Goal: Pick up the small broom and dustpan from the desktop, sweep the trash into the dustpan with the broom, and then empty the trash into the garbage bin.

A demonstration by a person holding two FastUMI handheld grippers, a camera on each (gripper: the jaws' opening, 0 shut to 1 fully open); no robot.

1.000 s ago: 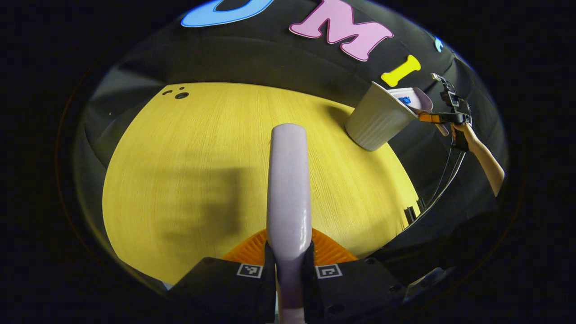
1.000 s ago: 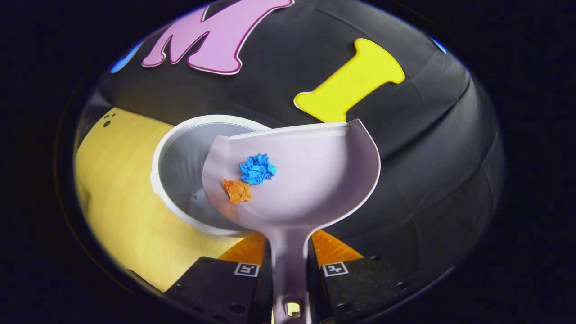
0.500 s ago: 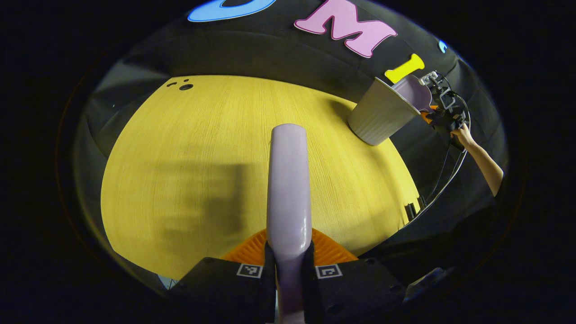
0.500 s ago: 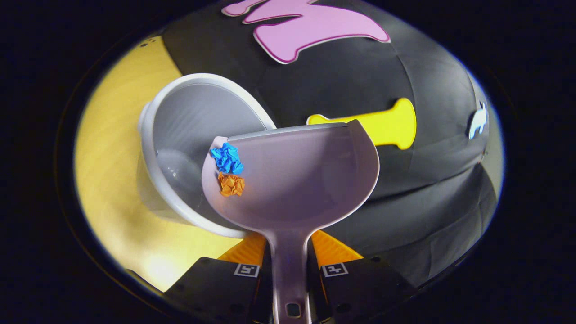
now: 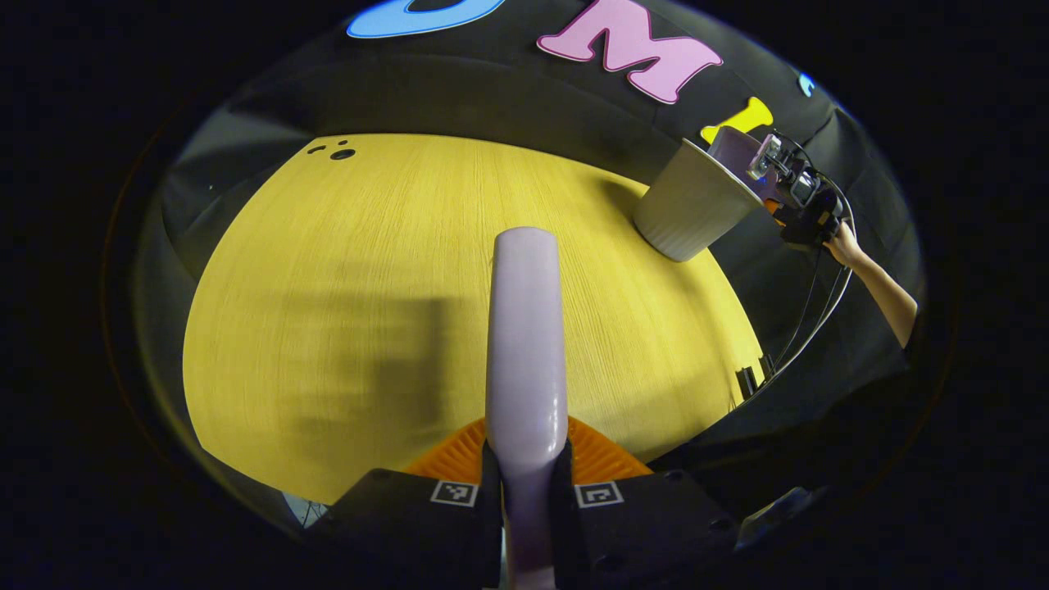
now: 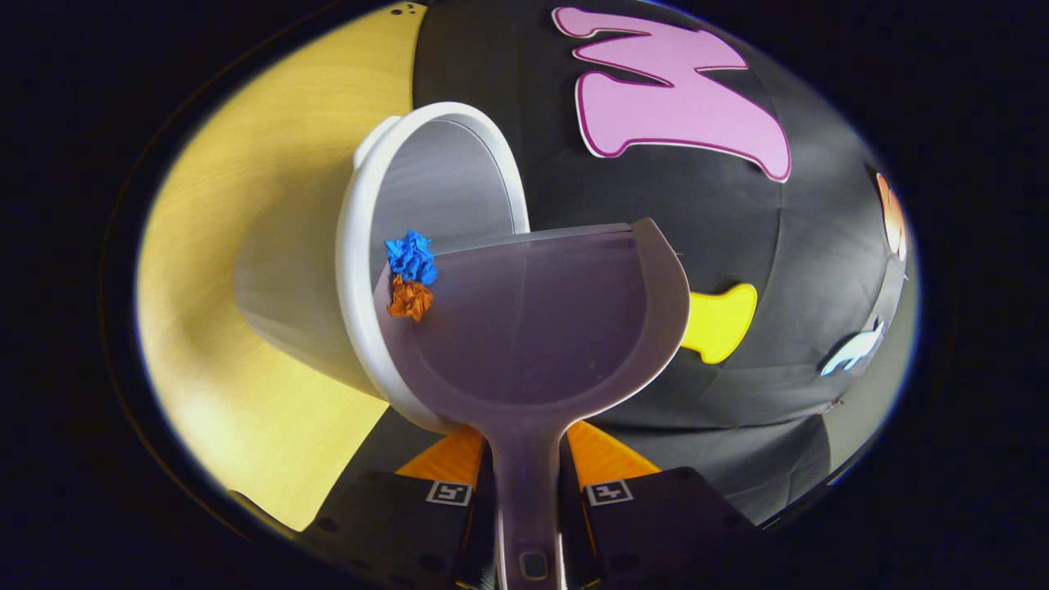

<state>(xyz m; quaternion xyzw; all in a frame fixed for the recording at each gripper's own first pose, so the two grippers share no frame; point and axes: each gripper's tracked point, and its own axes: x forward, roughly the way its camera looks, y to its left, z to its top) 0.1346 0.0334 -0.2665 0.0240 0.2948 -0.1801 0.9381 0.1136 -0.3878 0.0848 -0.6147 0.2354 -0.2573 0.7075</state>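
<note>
Trash has slid to the edge of the dustpan [image 6: 533, 328]. A second ago the blue paper ball [image 6: 410, 256] and the orange paper ball [image 6: 409, 298] sat near the middle of the pan. Now the pan is tipped more, and both balls sit at its rim, right over the open mouth of the garbage bin [image 6: 426, 188]. The blue ball pokes past the rim and the orange ball is just below it, touching it. Neither has dropped in yet. So the emptying step is almost done, I think. A bit more tipping should make them fall.

The right gripper [image 6: 524, 500] is closed tight on the dustpan handle, one finger on each side. The pan leans toward the bin, and its lower side covers part of the bin's rim. In the left gripper view, the bin [image 5: 692, 209] stands at the far corner of the yellow desktop [image 5: 369, 287], with the pan up at its mouth and a hand [image 5: 840, 242] beside it.

The left gripper [image 5: 524, 496] is closed on the broom handle [image 5: 526, 344]. The broom is well away from the bin, held above the desktop, and has no job right now.
</note>
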